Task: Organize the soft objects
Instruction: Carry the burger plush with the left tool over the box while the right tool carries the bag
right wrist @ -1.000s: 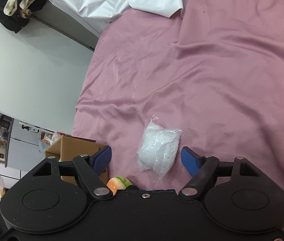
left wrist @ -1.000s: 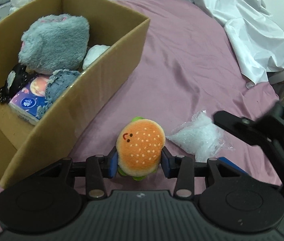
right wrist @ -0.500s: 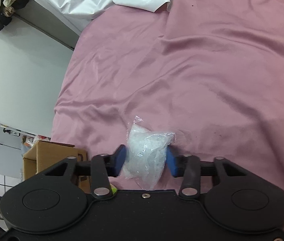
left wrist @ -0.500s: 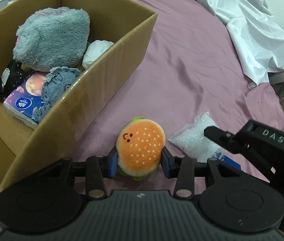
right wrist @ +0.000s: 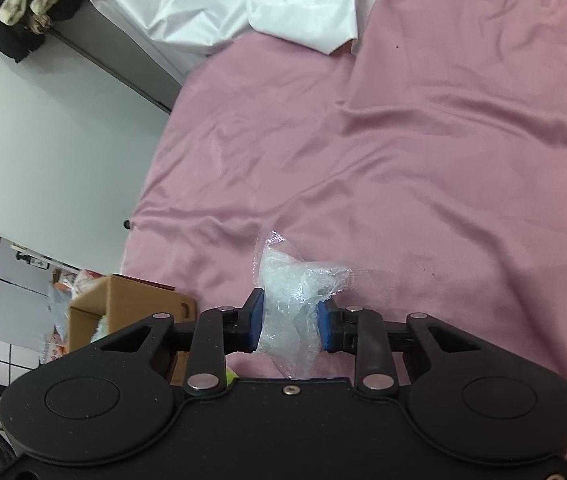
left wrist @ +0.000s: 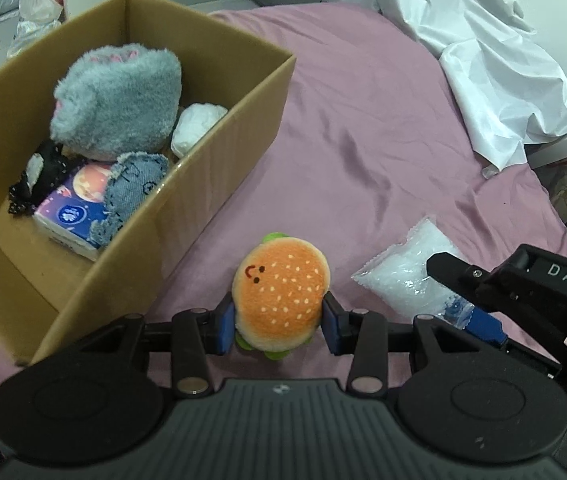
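Observation:
My left gripper (left wrist: 279,326) is shut on an orange burger plush (left wrist: 280,293) and holds it above the pink bedsheet, just right of an open cardboard box (left wrist: 219,152). The box holds a grey fluffy plush (left wrist: 119,100), a denim piece (left wrist: 131,184), a tissue pack (left wrist: 75,216), a white bundle (left wrist: 197,124) and a black item (left wrist: 35,176). My right gripper (right wrist: 290,326) is shut on a clear plastic bag of white filling (right wrist: 295,300); the bag also shows in the left wrist view (left wrist: 407,276), with the right gripper (left wrist: 479,312) at its right end.
A crumpled white sheet (left wrist: 483,48) lies at the far right of the bed and shows in the right wrist view (right wrist: 243,0). The bed edge (right wrist: 151,184) drops to a pale floor on the left. A dark plush (right wrist: 23,4) sits beyond the bed.
My right gripper closed on the plastic bag and squeezed it tighter, lifting it slightly. My left gripper carried the burger plush a little away from the box, still holding it.

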A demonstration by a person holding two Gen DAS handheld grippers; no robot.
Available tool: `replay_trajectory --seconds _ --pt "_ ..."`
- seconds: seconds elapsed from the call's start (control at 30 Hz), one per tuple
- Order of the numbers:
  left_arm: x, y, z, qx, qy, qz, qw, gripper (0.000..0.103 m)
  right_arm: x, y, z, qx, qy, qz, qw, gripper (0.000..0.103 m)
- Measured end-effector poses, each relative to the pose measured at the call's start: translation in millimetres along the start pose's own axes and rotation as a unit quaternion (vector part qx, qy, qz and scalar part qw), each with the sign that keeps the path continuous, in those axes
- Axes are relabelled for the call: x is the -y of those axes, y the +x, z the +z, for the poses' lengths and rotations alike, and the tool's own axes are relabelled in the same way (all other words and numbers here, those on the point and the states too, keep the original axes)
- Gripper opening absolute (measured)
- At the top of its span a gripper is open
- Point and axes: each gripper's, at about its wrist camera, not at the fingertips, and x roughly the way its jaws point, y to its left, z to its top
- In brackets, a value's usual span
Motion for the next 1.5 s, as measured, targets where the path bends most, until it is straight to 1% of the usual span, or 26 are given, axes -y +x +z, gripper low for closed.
replay_trajectory --seconds 0.37,0.77,0.87,1.1,1.23,1.37,1.5 --pt "7.3 -40.6 -4.1 0.029 0.017 -0.005 0.9994 0.042 -5.5 -40.4 1.1 0.033 -0.013 0.036 0.999 0.027" --pt "1.0 -90.6 4.9 0.065 0.019 -0.01 0.9977 0.042 -21.7 -73.0 0.2 0.055 -0.037 0.073 0.995 0.027" --pt "-4.4 -100.7 7.9 0.074 0.018 -0.01 0.997 0.042 -26.7 -78.4 -0.5 0.057 -0.042 0.084 0.994 0.027" --pt "-21.8 -118.5 14.5 0.089 0.008 -0.007 0.996 0.042 -38.8 -88.8 -4.0 0.064 -0.059 0.093 0.992 0.027" --pt "-34.2 -127.8 19.6 0.096 0.002 -0.004 0.9953 0.042 -51.9 -94.5 -8.5 0.065 -0.074 0.104 0.99 0.027" --pt "-49.0 -133.4 26.7 0.102 -0.006 -0.002 0.9948 0.042 -65.4 -97.4 -12.8 0.063 -0.088 0.115 0.987 0.027" --pt "-66.4 -134.8 35.1 0.101 -0.011 0.003 0.9948 0.042 -76.6 -96.8 -18.7 0.06 -0.102 0.117 0.986 0.027"
